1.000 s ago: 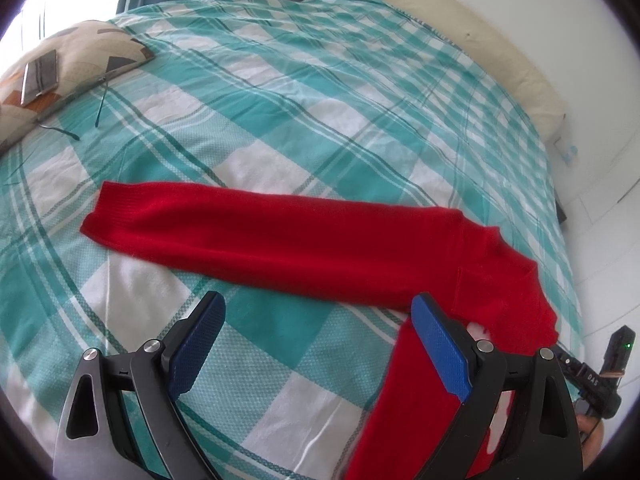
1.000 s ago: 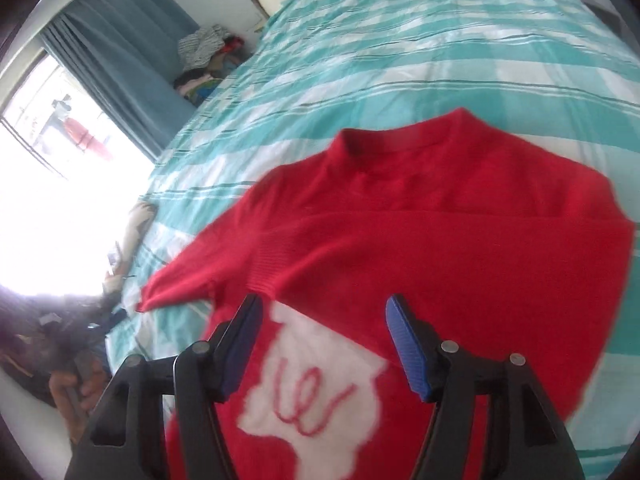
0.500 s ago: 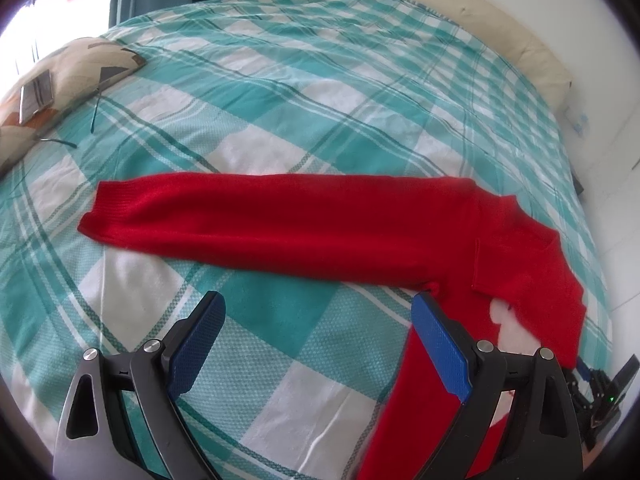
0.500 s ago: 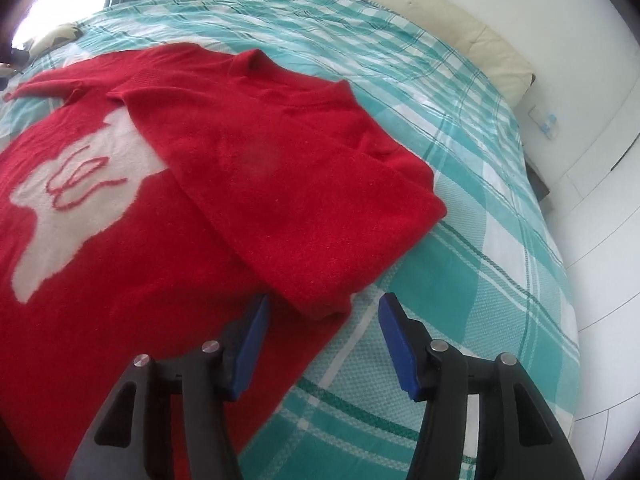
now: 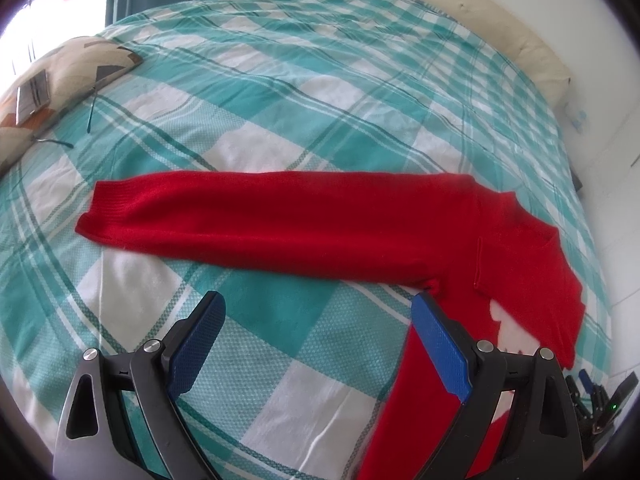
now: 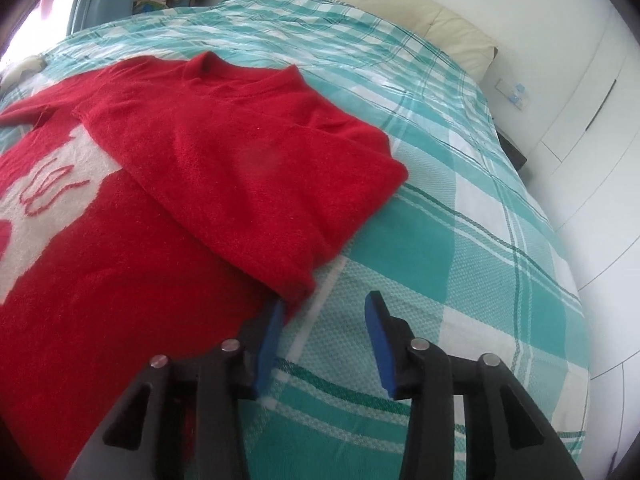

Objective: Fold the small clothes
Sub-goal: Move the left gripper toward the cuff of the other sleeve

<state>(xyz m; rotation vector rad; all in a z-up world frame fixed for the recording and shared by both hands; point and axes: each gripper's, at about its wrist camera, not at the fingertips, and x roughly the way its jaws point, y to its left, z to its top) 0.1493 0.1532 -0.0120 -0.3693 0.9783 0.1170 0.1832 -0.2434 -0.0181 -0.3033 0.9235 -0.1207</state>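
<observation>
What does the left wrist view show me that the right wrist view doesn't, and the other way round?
Only the left wrist view shows the sweater's long sleeve stretched flat across the bedspread, and a patterned pillow. Only the right wrist view shows the other sleeve folded over the sweater's front, the neckline, and the red scribble on the white patch. Both show the red sweater, the checked bedspread, and open, empty grippers: left gripper, right gripper.

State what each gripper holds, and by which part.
Nothing: the left gripper and right gripper are open above the red sweater.
</observation>
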